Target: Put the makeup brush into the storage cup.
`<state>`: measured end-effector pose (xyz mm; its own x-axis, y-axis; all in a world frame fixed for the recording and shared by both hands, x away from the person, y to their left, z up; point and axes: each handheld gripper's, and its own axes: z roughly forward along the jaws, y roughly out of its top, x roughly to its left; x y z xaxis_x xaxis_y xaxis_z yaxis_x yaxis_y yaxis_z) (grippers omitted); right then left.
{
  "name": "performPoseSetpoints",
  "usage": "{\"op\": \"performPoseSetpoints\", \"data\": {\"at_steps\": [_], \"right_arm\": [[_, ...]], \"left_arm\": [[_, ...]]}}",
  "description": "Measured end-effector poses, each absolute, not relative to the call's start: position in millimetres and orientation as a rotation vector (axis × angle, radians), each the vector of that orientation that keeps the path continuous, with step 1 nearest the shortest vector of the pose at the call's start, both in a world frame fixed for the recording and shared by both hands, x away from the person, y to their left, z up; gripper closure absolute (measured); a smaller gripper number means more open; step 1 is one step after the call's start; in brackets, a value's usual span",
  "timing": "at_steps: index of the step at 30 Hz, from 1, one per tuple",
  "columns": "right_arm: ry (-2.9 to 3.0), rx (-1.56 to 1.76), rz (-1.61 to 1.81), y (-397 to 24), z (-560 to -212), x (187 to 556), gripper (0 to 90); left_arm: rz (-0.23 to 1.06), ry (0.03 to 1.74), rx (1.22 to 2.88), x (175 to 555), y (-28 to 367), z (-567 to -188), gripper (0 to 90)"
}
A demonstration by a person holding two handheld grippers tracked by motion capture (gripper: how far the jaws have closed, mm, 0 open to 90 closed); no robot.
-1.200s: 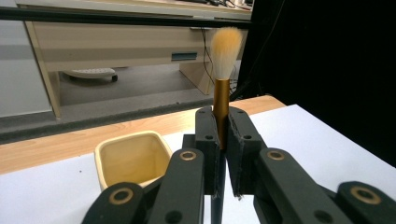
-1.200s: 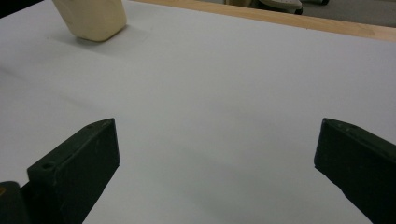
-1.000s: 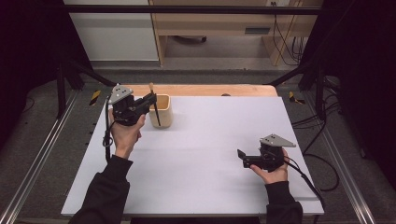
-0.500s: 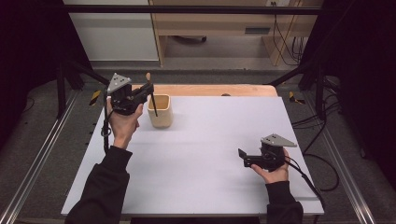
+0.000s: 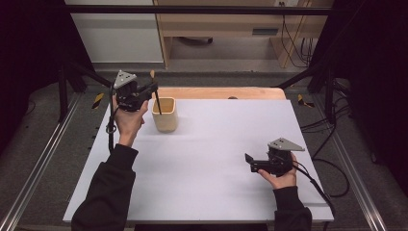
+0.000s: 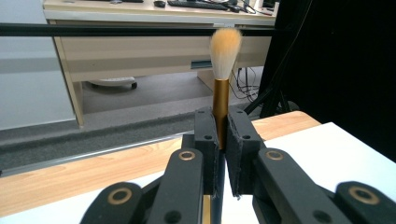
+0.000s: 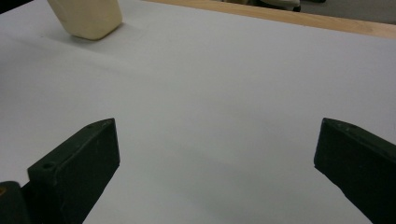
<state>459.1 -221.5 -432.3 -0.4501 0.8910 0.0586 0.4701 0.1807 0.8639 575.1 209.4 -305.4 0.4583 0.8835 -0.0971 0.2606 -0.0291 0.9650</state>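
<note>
Left gripper [image 5: 150,89] lifted since the earlier frame, jaws clamped on the brush [image 6: 222,88], whose dark handle tip hangs over the cream cup [image 5: 165,115] at 11 o'clock on the white table [image 5: 216,144]. Nothing obstructs it. Right gripper [image 5: 248,162] rests at 4 o'clock, jaws wide, empty.

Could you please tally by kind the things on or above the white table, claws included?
Brushes: 1, the gold-handled brush, clamped in the left claw
Cups: 1, the cream cup
Claws: 2, the left one and the right claw, which is open and empty
Total: 4
</note>
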Motion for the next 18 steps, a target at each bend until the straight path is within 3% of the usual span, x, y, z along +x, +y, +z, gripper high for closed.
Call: {"op": "performPoseSetpoints", "data": {"at_steps": [18], "right_arm": [[1.979, 1.282, 1.208, -224.6, -429.0, 458.4, 0.5]], "left_arm": [[0.687, 1.039, 1.549, 606.4, 202.3, -313.9, 83.3]]}}
